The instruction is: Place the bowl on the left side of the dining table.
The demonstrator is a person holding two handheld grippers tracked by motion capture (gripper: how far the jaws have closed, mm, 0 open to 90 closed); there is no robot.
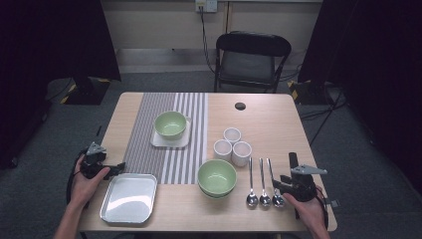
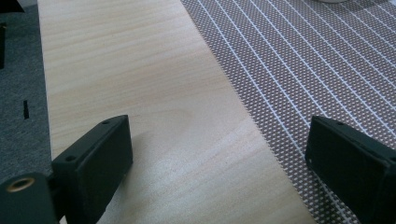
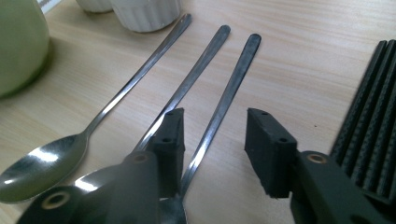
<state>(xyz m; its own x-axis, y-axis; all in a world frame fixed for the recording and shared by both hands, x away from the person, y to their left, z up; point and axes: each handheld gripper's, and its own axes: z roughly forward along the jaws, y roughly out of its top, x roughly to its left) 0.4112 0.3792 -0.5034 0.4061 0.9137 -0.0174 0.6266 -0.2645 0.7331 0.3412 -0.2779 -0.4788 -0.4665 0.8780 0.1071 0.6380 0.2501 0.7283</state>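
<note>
Rightmost spoon [image 3: 219, 112] lies between right gripper's [image 3: 212, 140] parted jaws (untouched); left gripper [image 2: 219, 154] gapes wide

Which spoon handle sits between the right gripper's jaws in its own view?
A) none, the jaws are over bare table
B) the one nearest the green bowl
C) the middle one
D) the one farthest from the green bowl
D: in the right gripper view, the right gripper has its jaws apart on either side of the handle of the spoon farthest from the green bowl, without pressing on it; the other two spoons lie outside the jaws, toward the green bowl.
</note>
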